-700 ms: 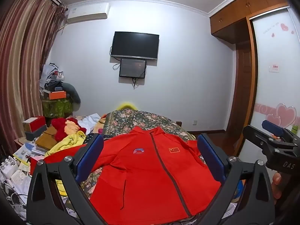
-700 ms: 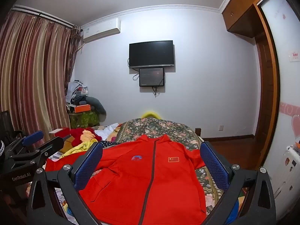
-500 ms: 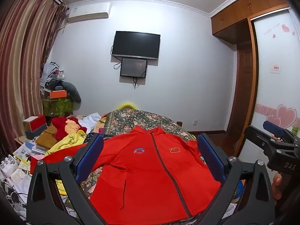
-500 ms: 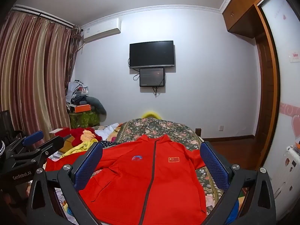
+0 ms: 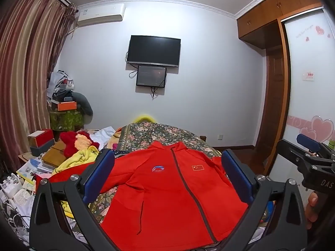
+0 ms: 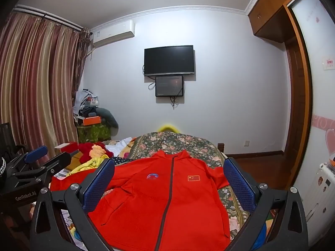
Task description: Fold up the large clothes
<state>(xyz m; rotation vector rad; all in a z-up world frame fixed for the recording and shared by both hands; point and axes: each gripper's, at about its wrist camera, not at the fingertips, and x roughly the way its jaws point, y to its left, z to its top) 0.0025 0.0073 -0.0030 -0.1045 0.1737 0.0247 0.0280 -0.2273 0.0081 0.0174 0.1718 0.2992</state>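
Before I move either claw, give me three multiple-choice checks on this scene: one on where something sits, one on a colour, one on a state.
1. Where does the red zip-front jacket lie?
A. Spread on the floral bedspread
B. Hung on the wooden wardrobe
C. Draped over the striped curtain

2. What colour is the jacket's zip strip?
A. White
B. Dark grey
C. Yellow

3. How do the left claw and right claw stand?
A. Both shut on a sleeve
B. One shut, one open
C. Both open, holding nothing

Answers:
1 A, the jacket lies front up across the flowered cover.
2 B, a dark line runs from collar to hem.
3 C, each wrist view shows blue pads wide apart with the jacket beyond them, untouched.
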